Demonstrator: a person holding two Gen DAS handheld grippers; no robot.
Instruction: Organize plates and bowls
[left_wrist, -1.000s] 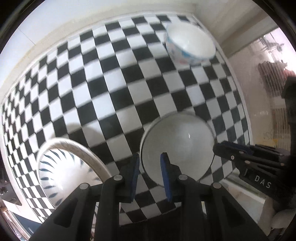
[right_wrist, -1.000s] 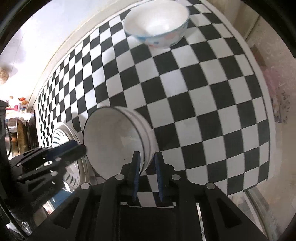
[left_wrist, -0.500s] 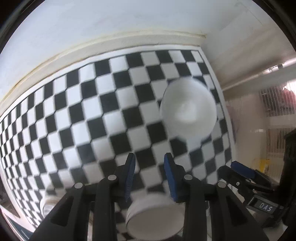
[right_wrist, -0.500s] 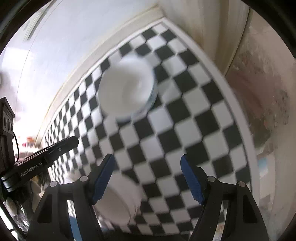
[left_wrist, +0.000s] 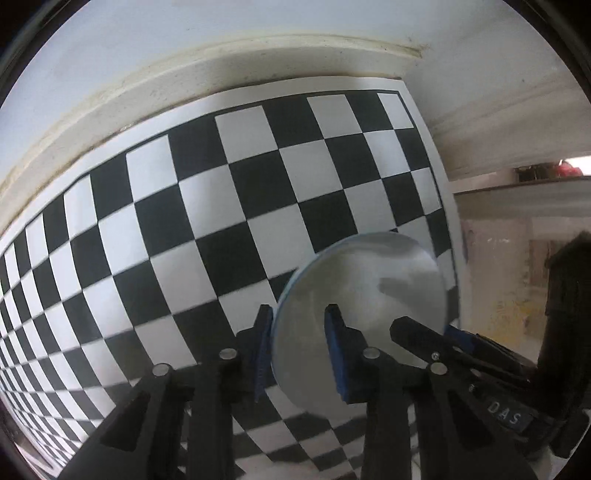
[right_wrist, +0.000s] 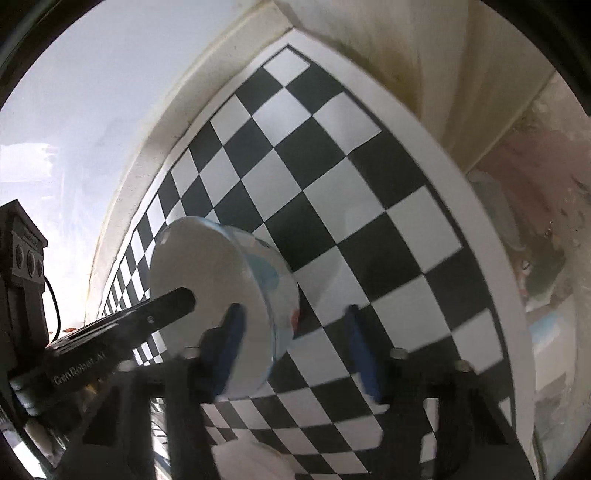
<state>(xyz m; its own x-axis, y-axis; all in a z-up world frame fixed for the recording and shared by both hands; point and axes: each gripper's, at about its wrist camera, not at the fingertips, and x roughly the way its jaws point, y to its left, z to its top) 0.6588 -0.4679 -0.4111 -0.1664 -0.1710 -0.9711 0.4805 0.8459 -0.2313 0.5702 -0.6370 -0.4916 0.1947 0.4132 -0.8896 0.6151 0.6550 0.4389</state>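
A white bowl with blue and red marks on its side (left_wrist: 365, 306) (right_wrist: 221, 306) sits near the right end of the checkered mat. My left gripper (left_wrist: 299, 350) straddles the bowl's near rim, one finger outside and one inside; the gap between the pads stays wide. My right gripper (right_wrist: 295, 350) is open wide, with its left finger (right_wrist: 225, 347) over the bowl's rim and its right finger on the mat side. Each gripper shows in the other's view, at the left (right_wrist: 110, 332) and at the right (left_wrist: 461, 350).
The black and white checkered mat (left_wrist: 221, 221) runs to a white wall ledge (left_wrist: 184, 88) at the back. The mat's right edge (right_wrist: 480, 229) borders a drop to the floor. Another white dish (right_wrist: 251, 461) lies just below my right gripper.
Both grippers left the stacked bowls at the front and moved forward to the patterned bowl at the back right. My right gripper opened wide. The left now straddles the bowl's rim.
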